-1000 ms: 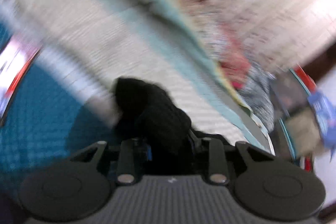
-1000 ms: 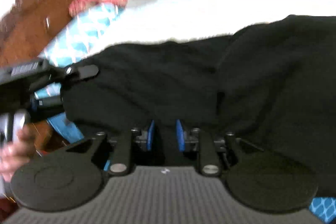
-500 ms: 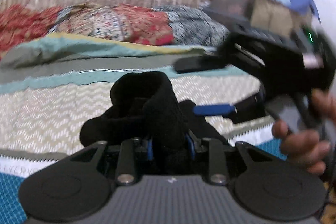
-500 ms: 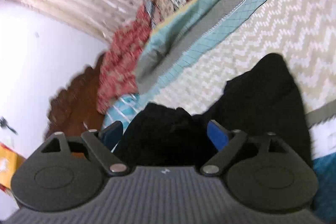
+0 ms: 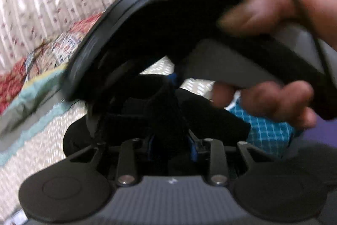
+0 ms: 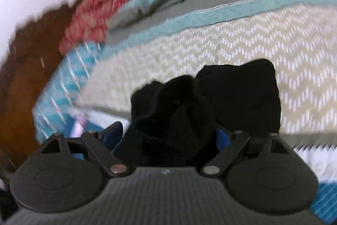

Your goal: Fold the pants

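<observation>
Black pants (image 6: 206,111) bunched; left hand-held gripper (image 5: 171,144) pinches them; right hand-held gripper (image 6: 169,136) spread wide around them.

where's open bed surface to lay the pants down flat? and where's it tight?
Free: the chevron bedspread between the teal border strip and the bunched black pants, plus the stretch to their right. Tight: over the pants, where the right gripper, open, and the left gripper, shut on the fabric, crowd together with the person's hand.
</observation>
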`<state>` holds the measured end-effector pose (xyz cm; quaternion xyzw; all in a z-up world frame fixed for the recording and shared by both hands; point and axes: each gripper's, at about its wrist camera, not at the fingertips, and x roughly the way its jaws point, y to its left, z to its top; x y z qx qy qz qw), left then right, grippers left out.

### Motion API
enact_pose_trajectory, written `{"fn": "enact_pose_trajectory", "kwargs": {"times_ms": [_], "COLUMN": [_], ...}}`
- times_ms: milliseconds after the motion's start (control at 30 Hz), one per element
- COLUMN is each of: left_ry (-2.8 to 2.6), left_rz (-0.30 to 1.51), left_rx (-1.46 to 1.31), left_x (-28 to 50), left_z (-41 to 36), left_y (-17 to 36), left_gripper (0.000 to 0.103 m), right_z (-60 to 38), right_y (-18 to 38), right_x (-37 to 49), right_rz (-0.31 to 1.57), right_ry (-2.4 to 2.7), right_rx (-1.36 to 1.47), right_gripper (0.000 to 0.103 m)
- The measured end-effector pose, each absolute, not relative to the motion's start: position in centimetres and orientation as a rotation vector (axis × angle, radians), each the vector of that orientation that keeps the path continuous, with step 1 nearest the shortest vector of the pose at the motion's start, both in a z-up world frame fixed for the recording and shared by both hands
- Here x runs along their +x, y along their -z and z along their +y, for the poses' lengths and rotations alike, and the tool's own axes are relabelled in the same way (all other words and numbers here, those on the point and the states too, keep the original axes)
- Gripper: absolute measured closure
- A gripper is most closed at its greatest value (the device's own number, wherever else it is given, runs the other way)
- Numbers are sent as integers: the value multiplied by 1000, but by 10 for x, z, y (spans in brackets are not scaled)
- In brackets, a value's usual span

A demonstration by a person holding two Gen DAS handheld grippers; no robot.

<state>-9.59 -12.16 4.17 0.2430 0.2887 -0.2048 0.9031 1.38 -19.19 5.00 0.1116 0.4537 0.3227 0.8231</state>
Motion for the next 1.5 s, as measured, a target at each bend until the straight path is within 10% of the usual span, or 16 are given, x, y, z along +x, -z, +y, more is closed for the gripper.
{"fn": "enact_pose_trajectory", "kwargs": {"times_ms": [67, 233, 633, 800, 900, 1267, 1367, 1500], "left_ry": [423, 425, 461, 361, 303, 287, 267, 241], "left_rz": [579, 522, 734, 915, 989, 972, 968, 964], "left_rx": [545, 531, -376, -344, -307, -250, -202, -143], "left_x": [-103, -125, -74, -35, -32, -24, -29, -34], "left_z": [-126, -114, 10, 15, 17, 11, 5, -1], "left_y": [-38, -50, -74, -41, -23, -30, -32, -33], "left_gripper": [72, 48, 46, 62, 70, 68, 68, 68], "right_z": [-176, -201, -298, -312, -330, -320, -302, -304], "right_y": [-43, -51, 3, 12, 9, 0, 22, 37], "right_x": [14, 27, 49, 39, 22, -20, -17, -15], "right_rz": [971, 876, 930, 922, 867, 826, 900, 910], "right_ry": [-682, -652, -506, -430, -384, -448, -380, -347], "right_rx": [107, 199, 593, 713, 777, 761, 688, 749], "right_gripper": [16, 84, 76, 33, 31, 32, 66, 66]}}
